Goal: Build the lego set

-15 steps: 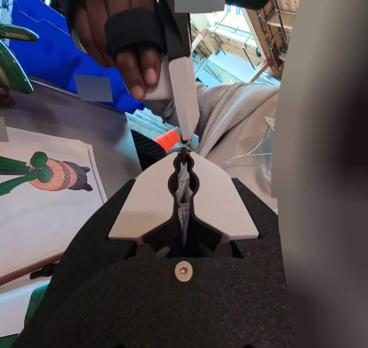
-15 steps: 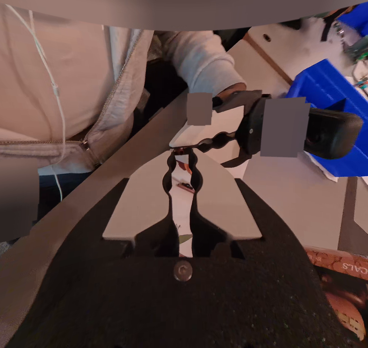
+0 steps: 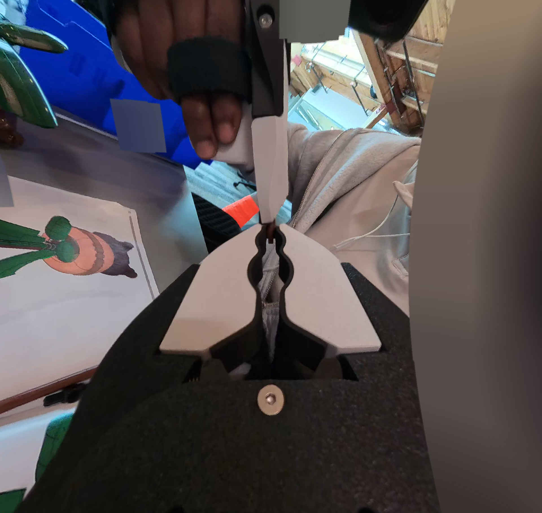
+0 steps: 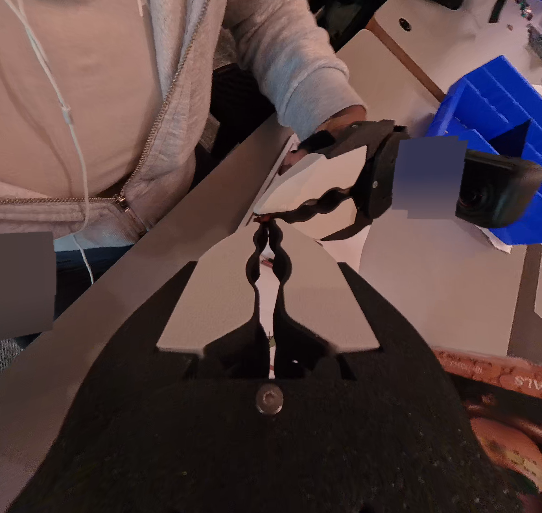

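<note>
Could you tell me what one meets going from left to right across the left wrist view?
Instruction sheet → blue bin → hand → left gripper holding a small brown piece → grey hoodie.

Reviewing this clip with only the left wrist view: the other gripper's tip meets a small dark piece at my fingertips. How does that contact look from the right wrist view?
Observer: The right gripper is pinched shut at the small reddish-brown piece; the left gripper reaches it from the right.
Operator: Any loose parts below?
Observer: One small reddish part lies on the white sheet, seen through the finger gap.
Operator: The blue bin?
Observer: The blue bin has dividers inside.
</note>
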The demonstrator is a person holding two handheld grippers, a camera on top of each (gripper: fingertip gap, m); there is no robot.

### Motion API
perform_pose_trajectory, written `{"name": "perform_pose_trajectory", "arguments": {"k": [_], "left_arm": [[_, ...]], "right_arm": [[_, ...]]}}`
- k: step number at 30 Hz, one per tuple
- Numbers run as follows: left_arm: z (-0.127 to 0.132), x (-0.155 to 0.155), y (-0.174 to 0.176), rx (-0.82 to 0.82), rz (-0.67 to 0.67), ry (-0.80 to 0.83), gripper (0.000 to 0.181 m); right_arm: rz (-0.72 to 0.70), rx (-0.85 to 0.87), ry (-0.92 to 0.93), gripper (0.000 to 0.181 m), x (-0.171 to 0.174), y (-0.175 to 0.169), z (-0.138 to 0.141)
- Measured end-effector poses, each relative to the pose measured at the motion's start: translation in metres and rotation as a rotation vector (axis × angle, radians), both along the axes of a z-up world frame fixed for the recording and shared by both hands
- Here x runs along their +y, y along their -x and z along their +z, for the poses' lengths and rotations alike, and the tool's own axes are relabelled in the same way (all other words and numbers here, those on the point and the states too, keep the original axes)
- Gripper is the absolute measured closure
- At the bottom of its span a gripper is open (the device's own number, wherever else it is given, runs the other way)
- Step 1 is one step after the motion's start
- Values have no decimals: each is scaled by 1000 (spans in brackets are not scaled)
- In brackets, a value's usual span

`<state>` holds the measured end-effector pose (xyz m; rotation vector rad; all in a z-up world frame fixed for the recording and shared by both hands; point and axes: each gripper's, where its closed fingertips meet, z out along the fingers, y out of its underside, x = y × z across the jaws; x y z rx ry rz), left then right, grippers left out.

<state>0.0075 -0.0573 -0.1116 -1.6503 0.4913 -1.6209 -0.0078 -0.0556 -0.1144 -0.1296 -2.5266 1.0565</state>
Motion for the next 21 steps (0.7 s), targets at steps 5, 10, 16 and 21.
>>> {"name": "perform_pose_trajectory", "arguments": {"k": [5,10,16,21], "left_arm": [[4,7,5,-42,52,-19,177],[3,8,5,-55,55,-25,178],[3,6,3,-37,41,-33,177],[4,6,2,-35,42,-36,178]], "right_arm": [[-61,3,55,179,10,3,6],[-61,-2,48,173,8,0,6],[-43,-3,63,171,5,0,7],[-28,-11,66,172,2,-2,7]]}}
